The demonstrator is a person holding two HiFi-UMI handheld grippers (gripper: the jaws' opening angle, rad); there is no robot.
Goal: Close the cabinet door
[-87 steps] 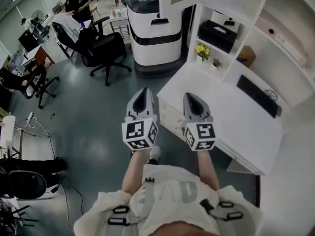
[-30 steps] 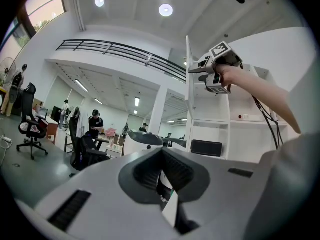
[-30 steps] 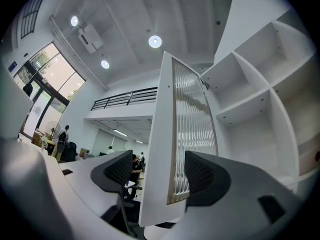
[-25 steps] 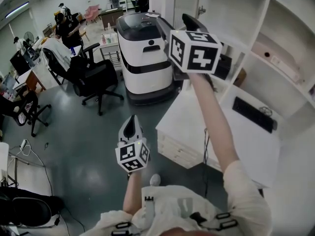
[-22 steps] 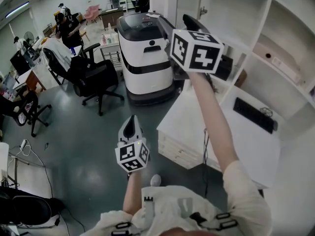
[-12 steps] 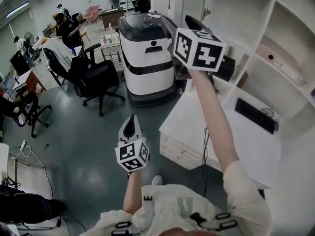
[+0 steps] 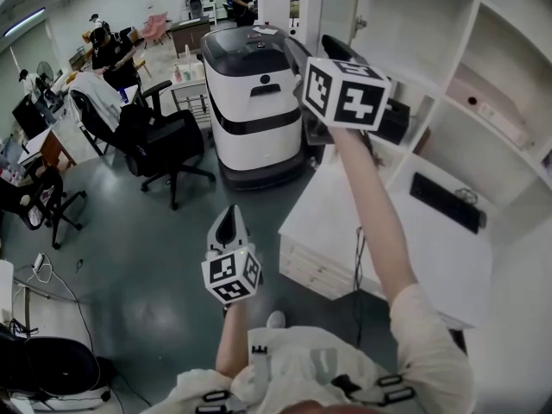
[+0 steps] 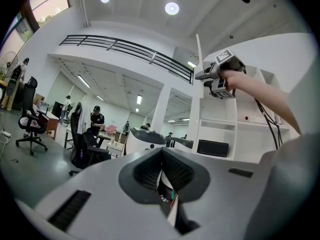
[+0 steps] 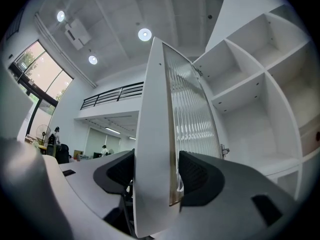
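**Right gripper point(image 7: 330, 46) takes the open cabinet door point(image 9: 152, 134) by its edge, high on the white shelf unit point(image 7: 431, 24) above the table point(image 7: 414, 222).**

The door stands swung out, edge-on between the right fingers point(image 9: 197, 176). They are closing round its white frame, with a sliver of gap left on the glass side. The left gripper point(image 7: 226, 221) hangs low over the floor, its fingers point(image 8: 145, 171) together and empty. The door looks stiff and probably swings lightly. Its ribbed glass panel point(image 9: 192, 109) is likely fragile and the painted frame smooth. The safest hold is the frame at the free edge, with a gentle push rather than a slam.
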